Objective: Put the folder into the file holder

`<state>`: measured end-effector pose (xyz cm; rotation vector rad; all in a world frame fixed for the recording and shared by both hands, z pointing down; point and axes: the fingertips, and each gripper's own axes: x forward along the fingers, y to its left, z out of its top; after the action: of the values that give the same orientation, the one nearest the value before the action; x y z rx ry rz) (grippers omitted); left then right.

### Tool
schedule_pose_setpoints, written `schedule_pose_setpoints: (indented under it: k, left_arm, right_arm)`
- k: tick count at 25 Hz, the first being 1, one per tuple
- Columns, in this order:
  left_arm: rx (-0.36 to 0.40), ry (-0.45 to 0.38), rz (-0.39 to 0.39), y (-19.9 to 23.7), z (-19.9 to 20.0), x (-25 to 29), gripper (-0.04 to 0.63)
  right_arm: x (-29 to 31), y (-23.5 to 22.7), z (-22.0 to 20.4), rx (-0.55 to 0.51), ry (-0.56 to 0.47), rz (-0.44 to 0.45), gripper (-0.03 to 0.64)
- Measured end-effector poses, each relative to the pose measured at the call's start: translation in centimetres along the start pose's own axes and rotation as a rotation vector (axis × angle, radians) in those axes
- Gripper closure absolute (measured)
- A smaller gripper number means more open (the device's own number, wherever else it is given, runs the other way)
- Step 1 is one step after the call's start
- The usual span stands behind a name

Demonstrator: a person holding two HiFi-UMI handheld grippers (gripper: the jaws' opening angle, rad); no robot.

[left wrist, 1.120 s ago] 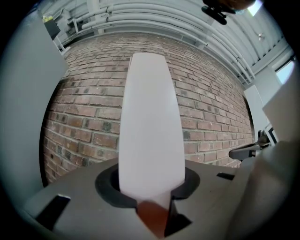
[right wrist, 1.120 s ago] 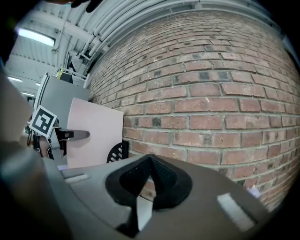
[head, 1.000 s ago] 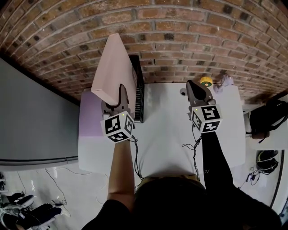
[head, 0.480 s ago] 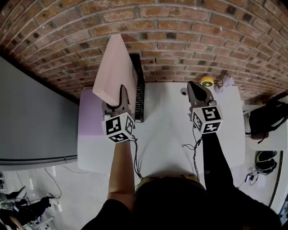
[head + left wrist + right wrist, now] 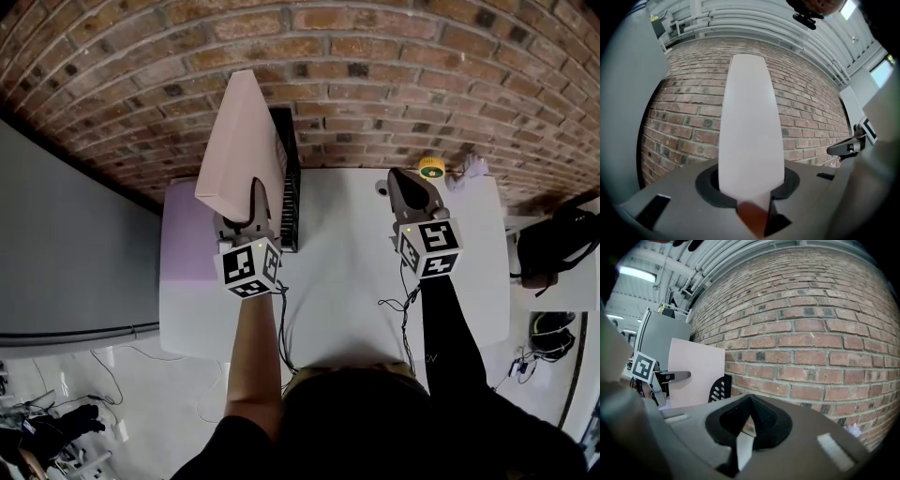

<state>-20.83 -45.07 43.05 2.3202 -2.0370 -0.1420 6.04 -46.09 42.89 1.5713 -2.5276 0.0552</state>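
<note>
My left gripper (image 5: 253,195) is shut on the lower edge of a pale pink folder (image 5: 242,141) and holds it upright above the table's left part. The left gripper view shows the folder (image 5: 750,136) edge-on, clamped between the jaws. Just right of the folder, against the brick wall, stands the black slotted file holder (image 5: 287,183); the folder is outside it. My right gripper (image 5: 405,180) hovers over the table's right part with its jaws together and nothing in them. From the right gripper view the folder (image 5: 693,373) stands at the left, with the file holder (image 5: 720,389) beside it.
The white table (image 5: 347,281) ends at a brick wall (image 5: 375,84). A lilac mat (image 5: 186,246) covers the table's left strip. A yellow roll (image 5: 430,168) and a small white thing (image 5: 472,169) lie at the back right. A black bag (image 5: 553,246) sits beyond the right edge.
</note>
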Motion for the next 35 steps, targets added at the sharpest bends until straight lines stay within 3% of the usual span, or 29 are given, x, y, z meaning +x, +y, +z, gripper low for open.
schedule_pose_setpoints:
  k: [14,35]
  left_arm:
    - [0.051,0.094,0.018,0.5,-1.9,-1.5,0.454]
    - [0.056,0.198,0.054,1.3,-5.5,-2.8,0.451]
  right_arm:
    - [-0.5,1.2,0.2,-0.01,-0.001,0.016,0.618]
    - [-1.9,1.8,-0.5,0.003,0.002,0.013,0.618]
